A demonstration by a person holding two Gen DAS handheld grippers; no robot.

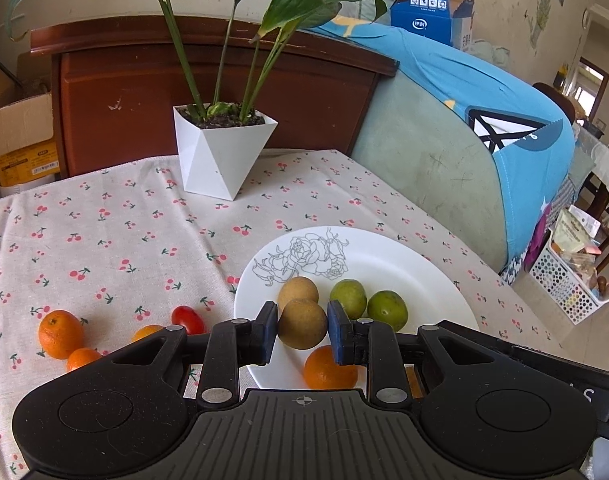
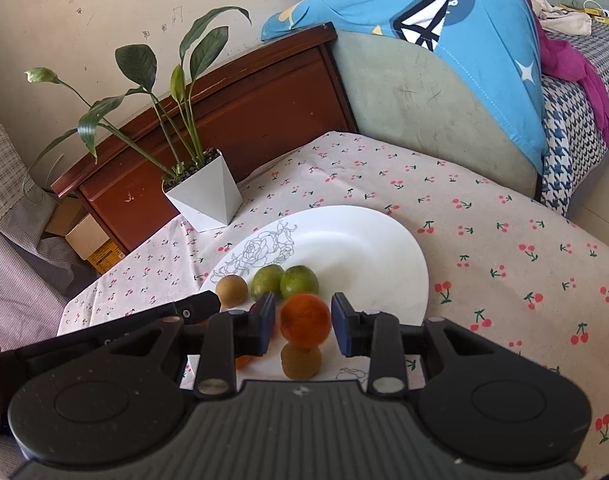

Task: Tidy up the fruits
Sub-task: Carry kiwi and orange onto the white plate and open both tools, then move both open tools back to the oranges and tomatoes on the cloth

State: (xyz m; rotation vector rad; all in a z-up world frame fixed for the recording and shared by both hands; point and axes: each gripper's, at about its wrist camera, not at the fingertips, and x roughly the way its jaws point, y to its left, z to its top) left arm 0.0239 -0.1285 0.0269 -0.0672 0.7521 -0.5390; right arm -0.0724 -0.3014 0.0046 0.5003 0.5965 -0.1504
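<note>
Your left gripper [image 1: 302, 330] pinches a brown longan [image 1: 302, 323] between both pads, just above the white plate [image 1: 404, 264]. Your right gripper [image 2: 303, 322] brackets an orange kumquat [image 2: 305, 321] over that plate, its pads close beside it; contact is unclear. Beyond your fingers sit two green fruits [image 1: 368, 304]; left of the plate lie kumquats [image 1: 60, 334] and a cherry tomato [image 1: 187, 319].

Two close wrist views (fisheye) angled down over one shared plate [image 1: 384, 256] [image 2: 364, 248].
</note>
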